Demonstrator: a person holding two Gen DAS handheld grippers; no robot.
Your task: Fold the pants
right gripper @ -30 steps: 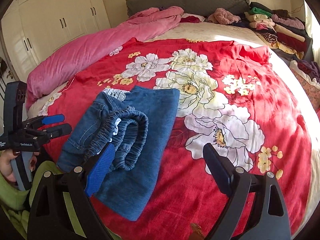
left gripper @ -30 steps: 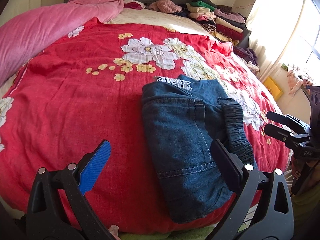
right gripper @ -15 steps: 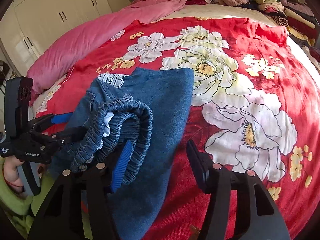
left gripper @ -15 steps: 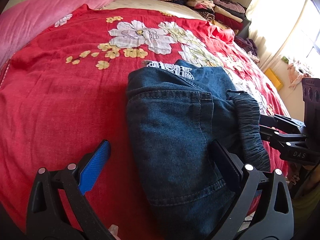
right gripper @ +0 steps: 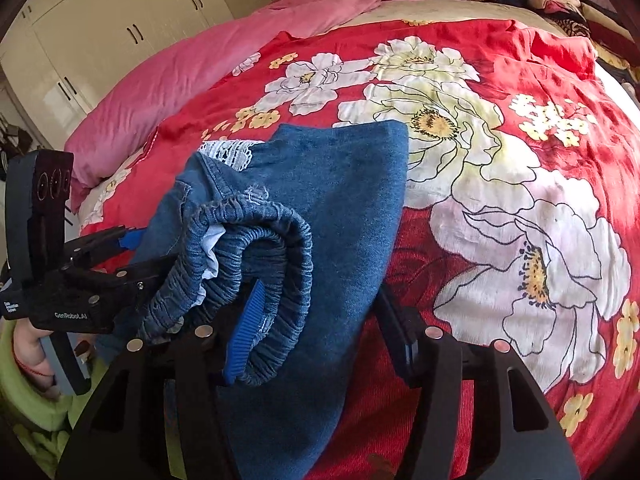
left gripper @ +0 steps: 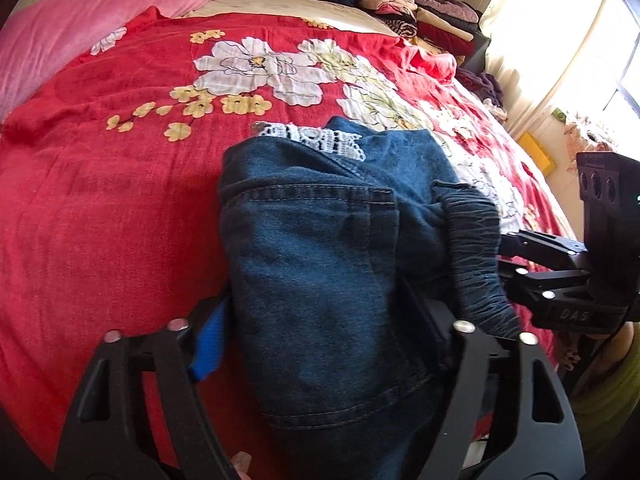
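Folded blue denim pants (left gripper: 320,264) lie near the front edge of the red flowered bedspread (left gripper: 120,200), with the elastic waistband (right gripper: 256,264) bunched on top. My left gripper (left gripper: 316,320) has its jaws partly closed around the pants' left side; its blue pad (left gripper: 208,344) touches the denim. My right gripper (right gripper: 320,320) has its jaws partly closed around the waistband side; its blue pad (right gripper: 248,328) sits in the waistband folds. Each gripper shows in the other's view, the right (left gripper: 560,276) and the left (right gripper: 80,280).
A pink duvet (right gripper: 200,64) lies along the left of the bed. Stacked folded clothes (left gripper: 416,12) sit at the far right by the headboard. White wardrobe doors (right gripper: 100,36) stand at left. A bright window (left gripper: 592,60) is at right.
Both grippers moved forward onto the pants and their jaws narrowed around the denim. The pants now fill more of both views.
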